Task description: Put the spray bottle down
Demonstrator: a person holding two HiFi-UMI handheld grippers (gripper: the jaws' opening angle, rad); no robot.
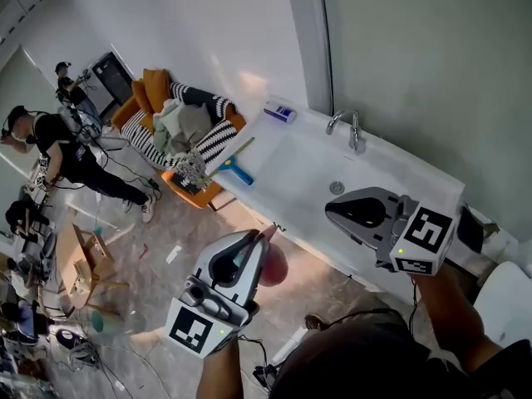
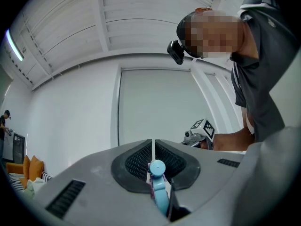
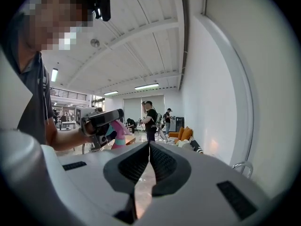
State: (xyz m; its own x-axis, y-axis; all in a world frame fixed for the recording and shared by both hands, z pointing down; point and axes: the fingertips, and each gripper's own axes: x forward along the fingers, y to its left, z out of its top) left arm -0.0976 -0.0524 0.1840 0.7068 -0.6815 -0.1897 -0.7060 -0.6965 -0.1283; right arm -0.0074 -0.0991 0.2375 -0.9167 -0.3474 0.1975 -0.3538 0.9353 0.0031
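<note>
Left of the basin (image 1: 287,158), over the floor, the left gripper (image 1: 258,241) has its jaws shut tight on the spray bottle (image 1: 275,265), pinching the pale-blue head above a pink body. It is probably light, smooth, hard plastic and may swing, so the neck is the safest hold. Over the basin's near rim, the right gripper (image 1: 332,211) has its jaws together, empty.

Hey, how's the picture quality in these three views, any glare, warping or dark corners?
Head view: a bright glare patch on the wall, the basin nearly washed out. Left gripper view: strong fisheye, ceiling lines bowed, black corners. Right gripper view: same bowing and black corners, a small glare spot on the white wall at right.
</note>
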